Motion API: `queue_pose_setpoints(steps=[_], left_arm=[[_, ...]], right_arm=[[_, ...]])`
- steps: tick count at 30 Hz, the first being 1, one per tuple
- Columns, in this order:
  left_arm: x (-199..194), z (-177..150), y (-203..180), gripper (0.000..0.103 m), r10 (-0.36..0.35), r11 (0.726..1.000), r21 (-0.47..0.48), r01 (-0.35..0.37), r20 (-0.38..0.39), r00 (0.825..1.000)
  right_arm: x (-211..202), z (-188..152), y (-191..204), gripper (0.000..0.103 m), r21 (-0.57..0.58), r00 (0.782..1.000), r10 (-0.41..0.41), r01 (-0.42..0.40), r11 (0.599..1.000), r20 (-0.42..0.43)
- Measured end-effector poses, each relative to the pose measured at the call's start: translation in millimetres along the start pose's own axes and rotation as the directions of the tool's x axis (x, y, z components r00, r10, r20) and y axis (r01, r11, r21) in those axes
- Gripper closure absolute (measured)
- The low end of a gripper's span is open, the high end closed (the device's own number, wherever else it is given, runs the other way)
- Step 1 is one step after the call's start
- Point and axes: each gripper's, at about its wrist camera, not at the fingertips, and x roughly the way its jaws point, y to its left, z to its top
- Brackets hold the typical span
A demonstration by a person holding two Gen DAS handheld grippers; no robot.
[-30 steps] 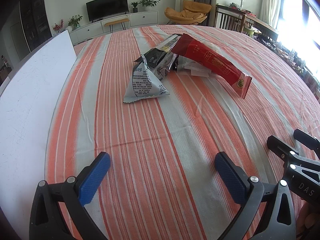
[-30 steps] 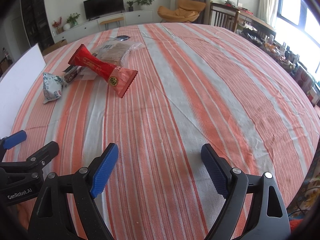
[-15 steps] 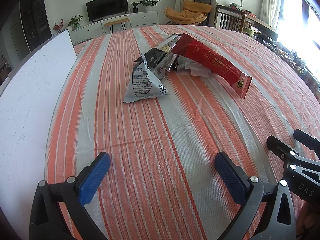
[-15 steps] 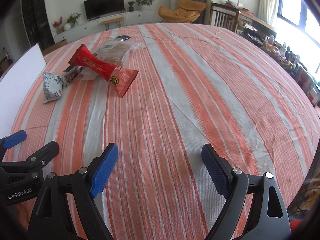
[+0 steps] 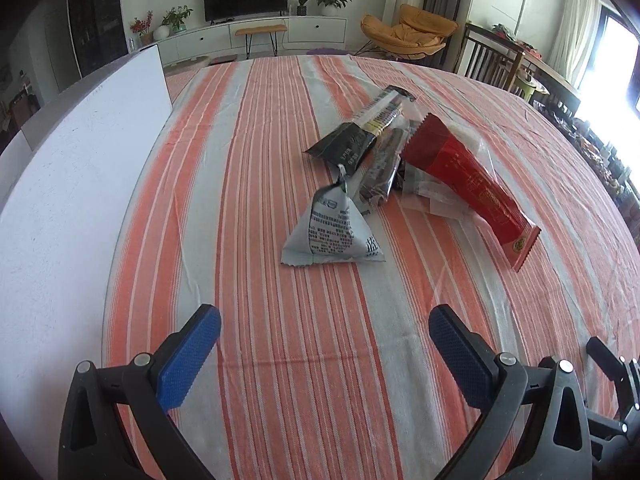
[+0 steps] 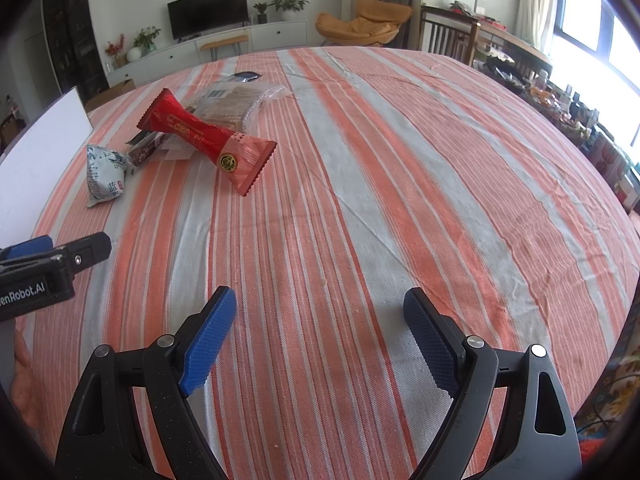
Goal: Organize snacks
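My left hand-held gripper [image 5: 324, 338] and right hand-held gripper [image 6: 319, 320] are spread wide, pinching nothing. The grey triangular snack pouch [image 5: 334, 230] sits at my left's twelve o'clock, the red wrapper [image 5: 472, 178] at one.

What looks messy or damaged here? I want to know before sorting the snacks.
The snacks lie in a loose heap: the red packet leans tilted across a clear bag and a black packet, with the grey triangular pouch at the edge. Nothing looks torn or spilled.
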Motion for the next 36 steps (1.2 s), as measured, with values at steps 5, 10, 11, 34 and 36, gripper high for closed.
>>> queue_pose_setpoints(steps=[5, 10, 11, 34, 36], left_arm=[[36, 32, -5, 0.001, 0.040, 0.999, 0.005, -0.040, -0.044, 0.998], [36, 35, -9, 0.055, 0.040, 0.998, 0.053, -0.040, -0.004, 0.999], [33, 33, -10, 0.062, 0.050, 0.996, 0.069, -0.049, -0.010, 0.999], [6, -50, 10, 0.004, 0.056, 0.996, 0.073, -0.057, 0.011, 0.998], [14, -49, 12, 0.000, 0.061, 0.996, 0.067, -0.061, 0.004, 0.998]], right_arm=[[0, 0, 0, 0.014, 0.000, 1.000, 0.000, 0.000, 1.000, 0.000], [0, 0, 0, 0.014, 0.000, 1.000, 0.000, 0.000, 1.000, 0.000], [0, 0, 0, 0.014, 0.000, 1.000, 0.000, 0.000, 1.000, 0.000], [-1, 1, 3, 0.014, -0.002, 1.000, 0.003, -0.003, 1.000, 0.002], [0, 2, 3, 0.013, -0.002, 1.000, 0.003, -0.003, 1.000, 0.002]])
